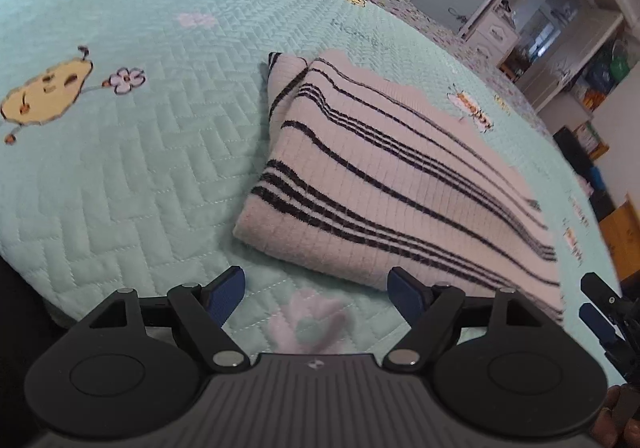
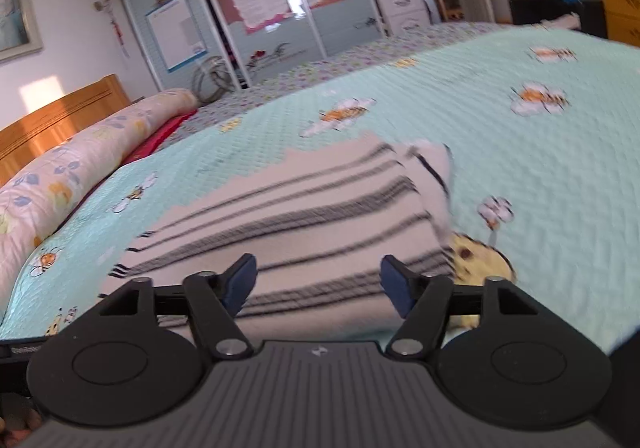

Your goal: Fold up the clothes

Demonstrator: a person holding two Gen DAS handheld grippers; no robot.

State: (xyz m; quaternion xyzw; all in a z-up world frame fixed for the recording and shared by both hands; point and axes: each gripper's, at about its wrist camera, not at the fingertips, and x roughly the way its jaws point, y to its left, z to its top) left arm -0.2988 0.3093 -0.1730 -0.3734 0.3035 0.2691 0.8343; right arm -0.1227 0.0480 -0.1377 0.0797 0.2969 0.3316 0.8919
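Broadly, a bed (image 1: 120, 176) under a mint quilted cover printed with bees fills both views. On it lies the folded sweater (image 1: 384, 184), white with thin black stripes, close to the bed's near edge, one folded end turned toward the far edge. Just short of it, the left hand-held gripper (image 1: 318, 292) stands wide over bare cover, holding nothing. Similarly, the right hand-held gripper (image 2: 318, 284) gapes wide above the sweater's near edge, empty.

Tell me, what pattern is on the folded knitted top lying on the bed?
The folded knitted top is cream white with thin black stripes, clearest in the left wrist view.
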